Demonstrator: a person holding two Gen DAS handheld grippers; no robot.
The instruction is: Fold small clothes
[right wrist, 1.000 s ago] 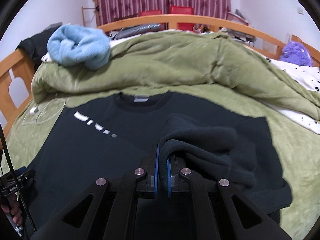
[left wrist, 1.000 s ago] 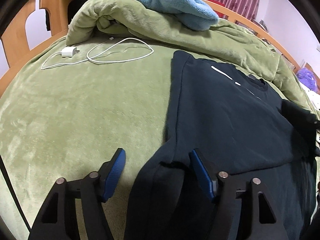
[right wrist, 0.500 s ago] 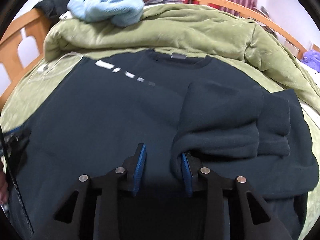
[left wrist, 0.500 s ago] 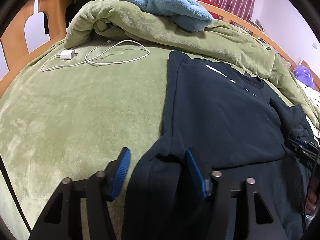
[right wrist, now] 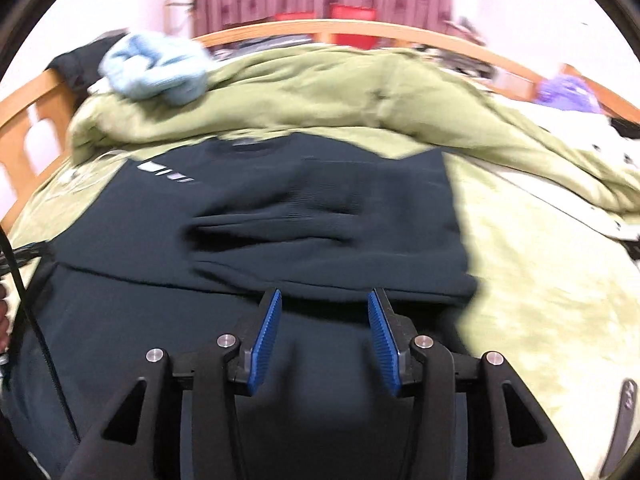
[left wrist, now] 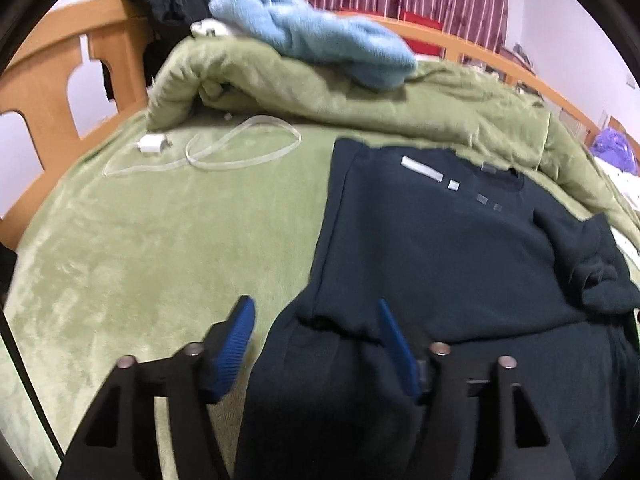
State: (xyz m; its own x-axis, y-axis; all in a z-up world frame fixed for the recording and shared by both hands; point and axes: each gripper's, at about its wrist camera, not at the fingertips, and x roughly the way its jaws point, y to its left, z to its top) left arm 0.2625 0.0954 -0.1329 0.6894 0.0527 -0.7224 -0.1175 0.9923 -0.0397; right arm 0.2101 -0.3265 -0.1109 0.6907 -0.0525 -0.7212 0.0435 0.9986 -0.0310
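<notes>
A dark navy sweatshirt [left wrist: 432, 240] lies flat on the green bed cover, collar away from me, with a row of white marks on its chest. It also shows in the right wrist view [right wrist: 248, 232]. Its right sleeve [right wrist: 320, 208] is folded across the body. My left gripper [left wrist: 314, 320] is open, its jaws either side of the left sleeve [left wrist: 320, 360] near the sweatshirt's lower left edge. My right gripper [right wrist: 325, 308] is open and empty above the lower part of the sweatshirt.
A white charger and cable [left wrist: 208, 148] lie on the green blanket [left wrist: 140, 248] to the left. A bunched green quilt [left wrist: 360, 96] with a light blue towel [left wrist: 320, 36] on top runs along the back. The wooden bed frame [left wrist: 52, 80] rings the bed.
My right gripper has let go of the right sleeve, opened wide and pulled back toward me; the sleeve now lies folded over the body. My left gripper stays open at the left sleeve.
</notes>
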